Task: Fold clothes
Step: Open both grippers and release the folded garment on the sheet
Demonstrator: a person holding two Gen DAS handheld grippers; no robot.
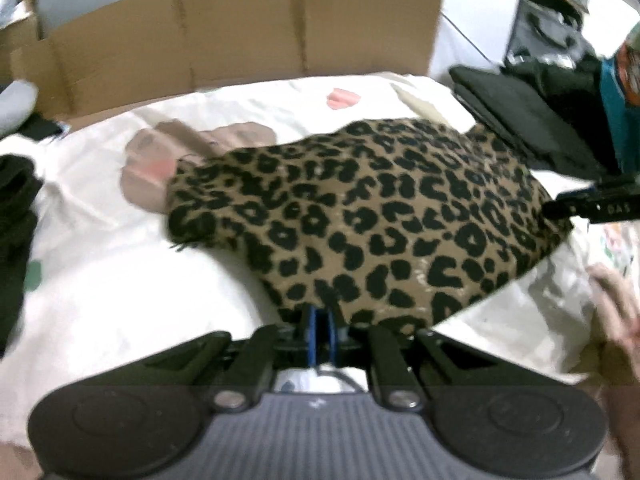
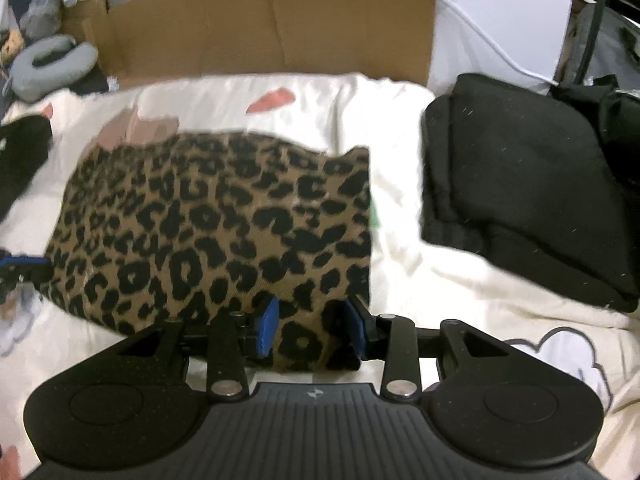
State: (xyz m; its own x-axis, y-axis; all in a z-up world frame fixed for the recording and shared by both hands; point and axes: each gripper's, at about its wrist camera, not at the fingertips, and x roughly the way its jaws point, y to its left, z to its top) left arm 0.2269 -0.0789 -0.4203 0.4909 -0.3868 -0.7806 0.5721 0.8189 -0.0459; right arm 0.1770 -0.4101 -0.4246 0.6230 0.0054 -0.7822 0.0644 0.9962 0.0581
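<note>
A leopard-print garment [image 1: 368, 216] lies folded on the white printed bedsheet [image 1: 120, 280]; it also shows in the right wrist view [image 2: 208, 232]. My left gripper [image 1: 322, 332] is shut on the garment's near edge, blue pads pressed together. My right gripper [image 2: 312, 328] has its blue pads apart, with the garment's near corner lying between them; it shows at the garment's right edge in the left wrist view [image 1: 592, 204]. The left gripper appears at the garment's left edge in the right wrist view [image 2: 20, 268].
A folded black garment [image 2: 520, 184] lies on the bed to the right. A cardboard sheet [image 1: 240, 32] stands along the far edge. Dark clothing [image 1: 12, 232] lies at the left. A grey neck pillow [image 2: 52, 64] sits at the far left.
</note>
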